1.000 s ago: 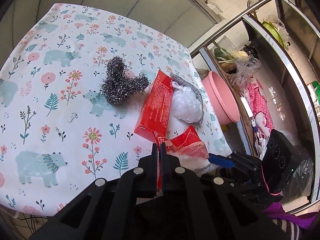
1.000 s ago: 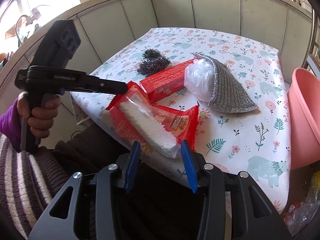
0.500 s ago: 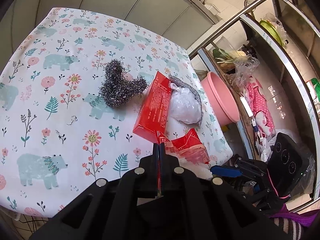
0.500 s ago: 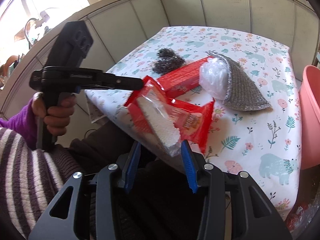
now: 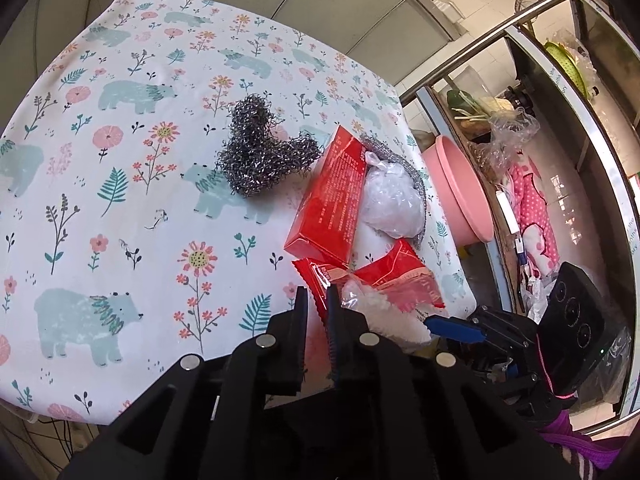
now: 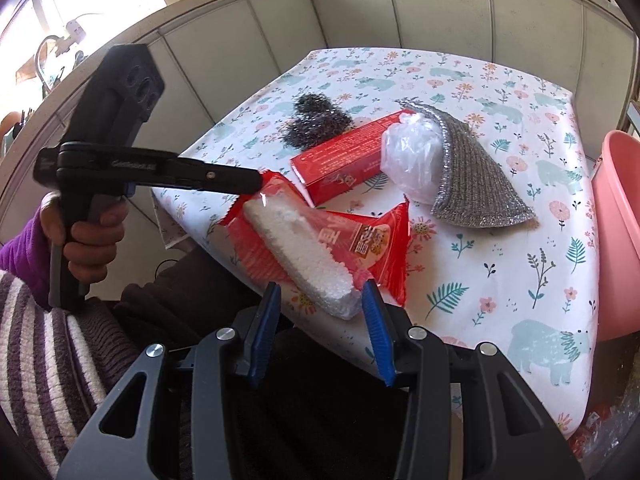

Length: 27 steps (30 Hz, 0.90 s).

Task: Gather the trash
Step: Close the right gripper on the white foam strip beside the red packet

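Note:
A red snack wrapper (image 6: 360, 240) with a white foam block (image 6: 304, 252) inside hangs off the near edge of the flowered table (image 5: 120, 248). My right gripper (image 6: 322, 308) is shut on the block's near end, blue pads on either side. My left gripper (image 5: 316, 304) stands slightly open, and the wrapper's serrated corner (image 5: 316, 280) lies between its tips. The right wrist view shows the left gripper (image 6: 250, 178) at that corner. Further back on the table lie a red box (image 5: 332, 200), a steel wool wad (image 5: 256, 160) and a clear plastic bag (image 5: 390, 204) on a silver mesh cloth (image 6: 472, 184).
A pink basin (image 5: 456, 192) stands off the table's right side, in front of a shelf with clutter. A person's hand (image 6: 88, 236) in a purple sleeve holds the left gripper's handle. A striped sleeve fills the lower left of the right wrist view.
The left gripper's fingers, pressed together on the wrapper corner half a second ago, have parted. The wrapper has lifted and shifted a little to the right with the right gripper.

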### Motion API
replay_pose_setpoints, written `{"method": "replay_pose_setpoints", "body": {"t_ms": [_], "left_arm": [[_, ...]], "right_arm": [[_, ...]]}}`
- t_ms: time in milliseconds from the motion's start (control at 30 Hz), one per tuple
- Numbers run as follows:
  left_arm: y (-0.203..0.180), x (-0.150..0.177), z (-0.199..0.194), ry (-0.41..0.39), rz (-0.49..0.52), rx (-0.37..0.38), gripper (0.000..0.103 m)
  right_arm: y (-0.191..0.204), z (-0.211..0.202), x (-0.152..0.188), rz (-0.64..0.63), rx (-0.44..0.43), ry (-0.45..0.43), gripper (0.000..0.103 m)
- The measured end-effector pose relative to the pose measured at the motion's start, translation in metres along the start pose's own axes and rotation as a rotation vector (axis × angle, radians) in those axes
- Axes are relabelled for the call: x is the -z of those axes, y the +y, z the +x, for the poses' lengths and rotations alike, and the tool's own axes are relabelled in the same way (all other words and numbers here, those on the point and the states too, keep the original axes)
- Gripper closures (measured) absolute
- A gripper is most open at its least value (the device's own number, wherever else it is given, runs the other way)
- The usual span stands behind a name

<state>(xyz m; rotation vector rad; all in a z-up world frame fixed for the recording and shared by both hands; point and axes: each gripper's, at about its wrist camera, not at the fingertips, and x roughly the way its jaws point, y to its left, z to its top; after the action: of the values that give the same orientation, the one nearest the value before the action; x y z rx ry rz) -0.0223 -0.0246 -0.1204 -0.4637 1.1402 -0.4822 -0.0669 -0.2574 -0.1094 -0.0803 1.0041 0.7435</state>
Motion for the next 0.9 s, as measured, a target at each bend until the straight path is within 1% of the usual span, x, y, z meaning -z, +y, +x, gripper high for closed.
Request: {"method": "replay_pose_setpoints", "body": {"t_ms": [167, 467, 533, 633, 700, 767, 800, 833, 900], "left_arm": [[0.002, -0.001, 0.004, 0.025, -0.021, 0.024, 0.093], [0.005, -0.003, 0.008, 0.055, -0.087, 0.086, 0.091], [0.005, -0.002, 0.007, 0.050, -0.094, 0.095, 0.091], [0.001, 0.000, 0.005, 0.030, -0.065, 0.128, 0.093], [-0.006, 0.001, 0.002, 0.014, -0.019, 0.115, 0.096], [-0.012, 0.000, 0.000, -0.006, 0.016, 0.099, 0.103], [-0.014, 0.000, -0.003, -0.018, 0.028, 0.096, 0.103], [-0.015, 0.000, -0.005, -0.027, 0.035, 0.096, 0.103], [-0.018, -0.002, -0.010, -0.047, 0.051, 0.085, 0.103]], "right_arm": [[0.003, -0.008, 0.000, -0.001, -0.089, 0.013, 0.060], [-0.012, 0.002, -0.008, 0.035, -0.024, 0.013, 0.060], [-0.013, 0.003, -0.008, 0.033, -0.016, 0.019, 0.060], [-0.011, 0.004, -0.007, 0.016, -0.009, 0.026, 0.060], [-0.011, 0.004, -0.006, 0.008, 0.005, 0.030, 0.060], [-0.013, 0.009, -0.004, 0.010, 0.032, 0.044, 0.060], [-0.013, 0.012, -0.003, 0.009, 0.043, 0.050, 0.062], [-0.012, 0.012, -0.002, -0.002, 0.064, 0.041, 0.067], [-0.012, 0.010, -0.002, 0.005, 0.049, 0.027, 0.069]]}}
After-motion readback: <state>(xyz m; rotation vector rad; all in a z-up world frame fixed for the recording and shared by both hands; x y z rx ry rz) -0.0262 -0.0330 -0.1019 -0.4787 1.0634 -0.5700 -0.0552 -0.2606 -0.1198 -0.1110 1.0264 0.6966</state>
